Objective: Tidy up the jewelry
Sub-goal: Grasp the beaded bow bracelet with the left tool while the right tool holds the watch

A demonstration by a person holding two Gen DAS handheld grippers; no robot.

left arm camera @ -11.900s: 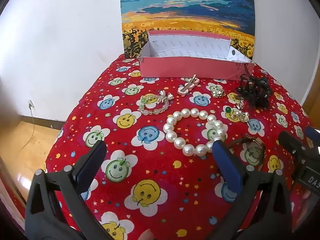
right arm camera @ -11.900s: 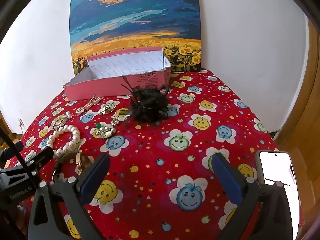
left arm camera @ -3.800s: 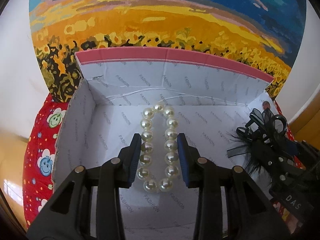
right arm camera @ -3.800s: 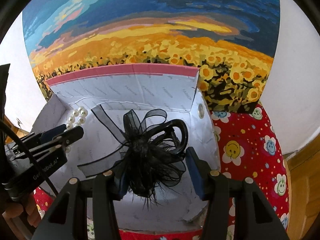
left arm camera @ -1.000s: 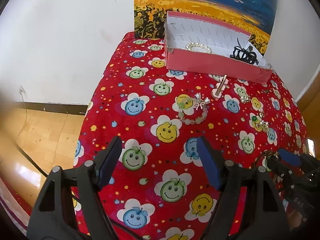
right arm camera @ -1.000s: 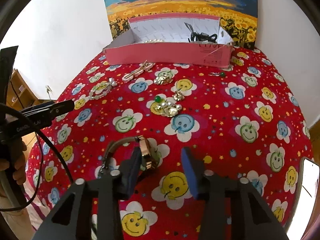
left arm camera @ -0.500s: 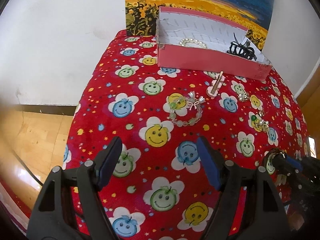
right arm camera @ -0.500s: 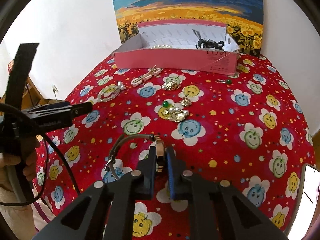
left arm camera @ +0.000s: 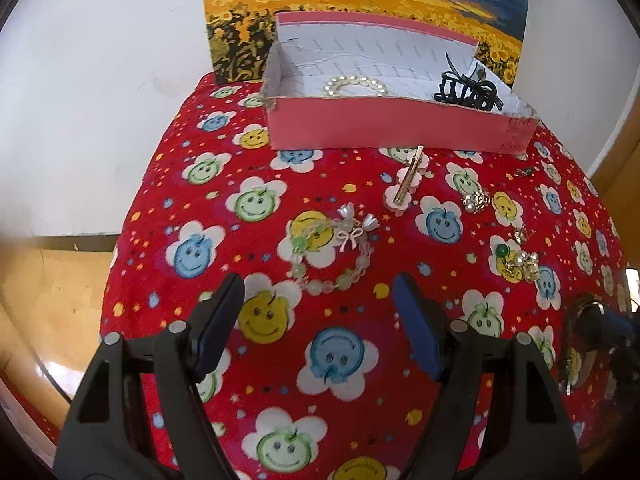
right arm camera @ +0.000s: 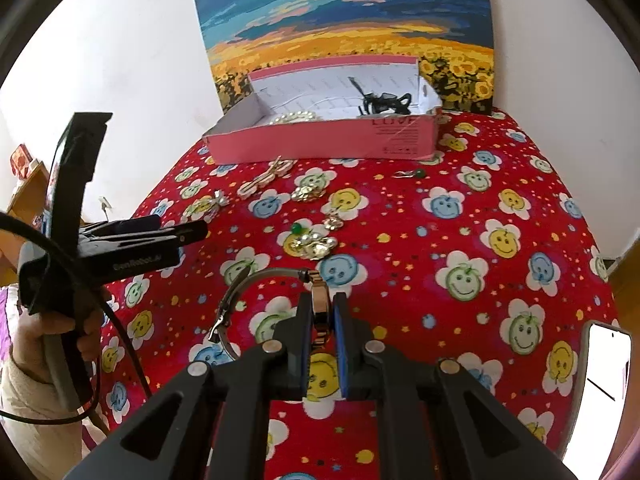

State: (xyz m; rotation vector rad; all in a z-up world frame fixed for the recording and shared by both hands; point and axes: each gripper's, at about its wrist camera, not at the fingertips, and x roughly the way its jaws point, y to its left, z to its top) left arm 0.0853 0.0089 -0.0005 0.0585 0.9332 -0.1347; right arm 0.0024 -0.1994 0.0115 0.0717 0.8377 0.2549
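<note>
Right claw (right arm camera: 322, 312) pinches the watch (right arm camera: 320, 300) low over the cloth; left claw (left arm camera: 318, 320) hovers spread.

one pink box (left arm camera: 384, 126), two bracelets (left arm camera: 334, 250), one hair clip (left arm camera: 408, 186), one watch (right arm camera: 316, 300), one phone (right arm camera: 600, 384)

Bright even daylight, soft shadows; strong fisheye bending, dark vignetted corners, blurred edges.

fingers (left arm camera: 416, 330): black plastic, blue pads, silver screws
cable (right arm camera: 120, 332): black (loops past hand)
hand (right arm camera: 60, 330): bare skin, cream sleeve (right arm camera: 36, 436)
</note>
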